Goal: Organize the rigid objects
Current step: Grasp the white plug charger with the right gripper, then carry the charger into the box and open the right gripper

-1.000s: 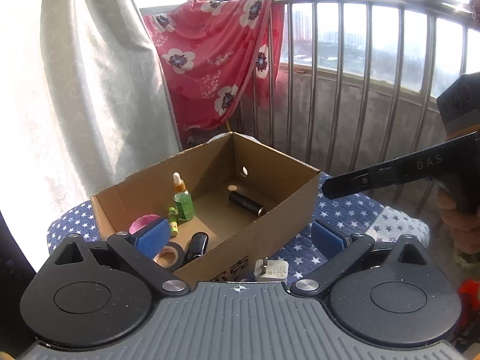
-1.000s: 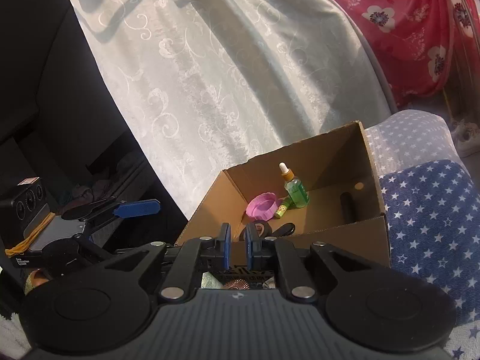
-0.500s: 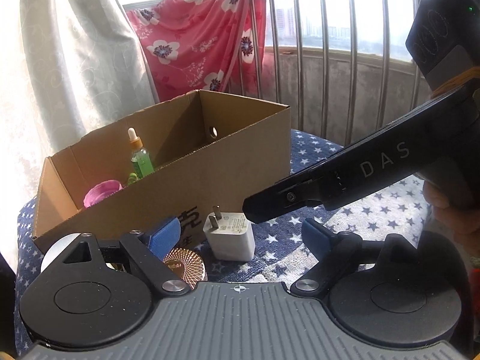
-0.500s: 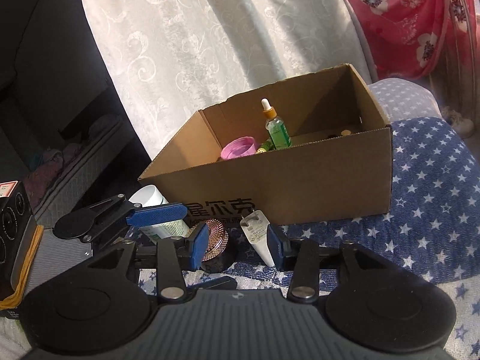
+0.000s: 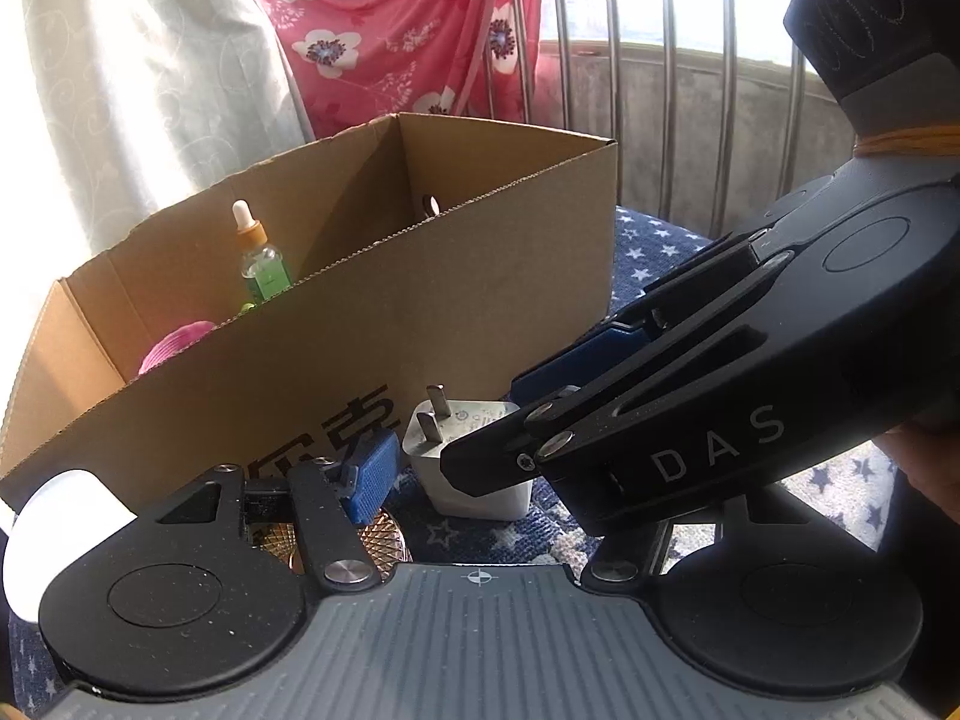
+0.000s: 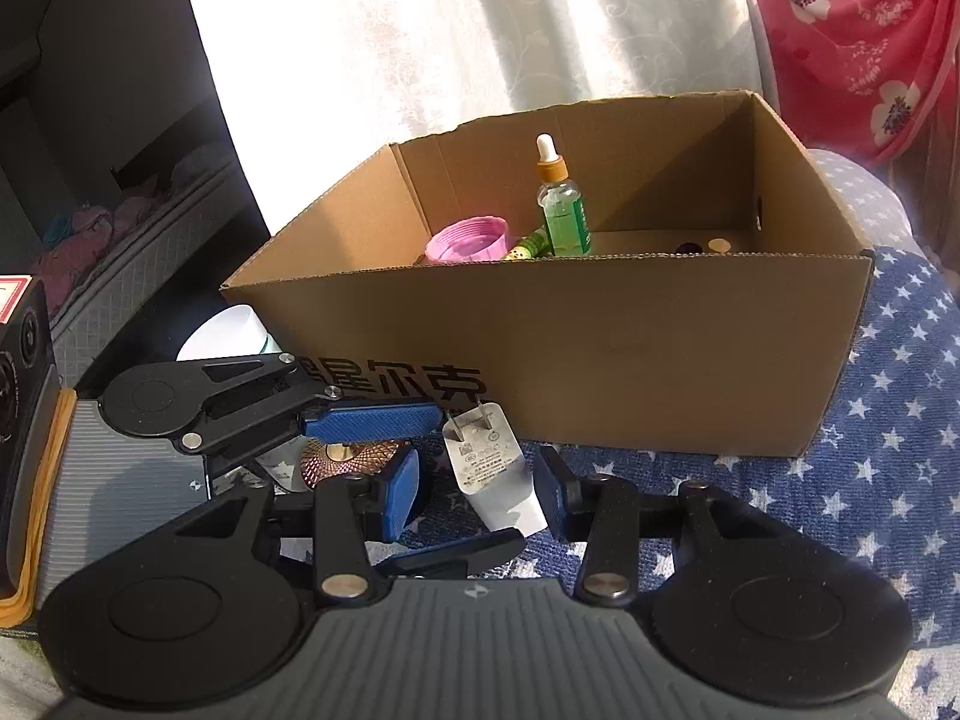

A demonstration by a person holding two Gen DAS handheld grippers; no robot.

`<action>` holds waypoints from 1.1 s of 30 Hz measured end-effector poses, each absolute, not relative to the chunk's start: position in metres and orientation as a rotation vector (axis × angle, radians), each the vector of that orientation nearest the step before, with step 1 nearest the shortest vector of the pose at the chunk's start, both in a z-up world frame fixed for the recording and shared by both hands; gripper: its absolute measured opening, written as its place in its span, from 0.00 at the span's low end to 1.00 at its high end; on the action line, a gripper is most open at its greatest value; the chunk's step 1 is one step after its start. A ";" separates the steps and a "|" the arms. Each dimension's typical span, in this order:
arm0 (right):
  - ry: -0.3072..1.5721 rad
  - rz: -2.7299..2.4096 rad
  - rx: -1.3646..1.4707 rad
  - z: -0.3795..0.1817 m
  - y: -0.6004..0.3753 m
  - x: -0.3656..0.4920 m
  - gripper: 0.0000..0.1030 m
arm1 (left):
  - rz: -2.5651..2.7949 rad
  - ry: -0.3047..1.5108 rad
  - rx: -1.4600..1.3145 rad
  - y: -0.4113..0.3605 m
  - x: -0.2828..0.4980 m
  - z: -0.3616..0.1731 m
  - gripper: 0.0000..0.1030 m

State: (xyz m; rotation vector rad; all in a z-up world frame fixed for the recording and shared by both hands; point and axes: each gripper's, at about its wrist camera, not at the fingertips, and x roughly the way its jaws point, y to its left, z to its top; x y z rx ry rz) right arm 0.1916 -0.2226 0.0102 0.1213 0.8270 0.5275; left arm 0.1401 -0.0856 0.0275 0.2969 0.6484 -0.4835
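right gripper [image 6: 474,495] spread wide around the white two-pin plug adapter [image 6: 493,471], pads not yet touching it; left gripper [image 5: 510,480] also open, holding nothing, beside the copper-coloured ridged round lid [image 6: 350,457]; adapter on the star-print blue cloth [image 6: 888,420], just before the open brown cardboard box [image 6: 630,354] — pick-up step, seemingly; next: close, lift over the wall.

A cardboard box [image 6: 600,360] walls off the far side. Just before it, a white plug adapter [image 6: 493,468] sits in the gap of the spread right gripper [image 6: 480,495]. The left gripper [image 6: 384,468] crowds in from the left over a copper disc [image 6: 351,457]. Starred cloth [image 6: 870,420] lies open to the right.
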 end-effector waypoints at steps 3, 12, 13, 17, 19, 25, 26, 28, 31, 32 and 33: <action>0.841 0.538 0.112 0.008 -0.223 0.197 0.44 | -0.474 0.650 0.313 -0.089 0.142 0.025 0.60; 0.868 0.561 0.108 0.001 -0.222 0.209 0.37 | -0.448 0.655 0.327 -0.098 0.144 0.018 0.50; 0.867 0.559 0.110 0.001 -0.223 0.209 0.36 | -0.446 0.653 0.325 -0.097 0.144 0.018 0.48; 0.862 0.559 0.116 0.001 -0.224 0.208 0.35 | -0.449 0.651 0.309 -0.094 0.144 0.019 0.47; 0.858 0.554 0.107 0.001 -0.223 0.206 0.35 | -0.450 0.647 0.311 -0.094 0.142 0.020 0.46; 0.844 0.550 0.087 0.011 -0.223 0.194 0.35 | -0.460 0.635 0.296 -0.094 0.133 0.029 0.46; 0.838 0.551 0.080 0.014 -0.222 0.190 0.35 | -0.460 0.627 0.297 -0.094 0.130 0.031 0.46; 0.822 0.553 0.064 0.023 -0.220 0.182 0.35 | -0.460 0.605 0.301 -0.094 0.123 0.037 0.46; 0.787 0.558 0.038 0.039 -0.218 0.169 0.34 | -0.459 0.559 0.304 -0.092 0.109 0.050 0.46; 0.774 0.561 0.030 0.045 -0.217 0.166 0.34 | -0.458 0.544 0.305 -0.092 0.106 0.055 0.46; 0.760 0.564 0.022 0.052 -0.216 0.163 0.34 | -0.456 0.527 0.304 -0.091 0.104 0.061 0.46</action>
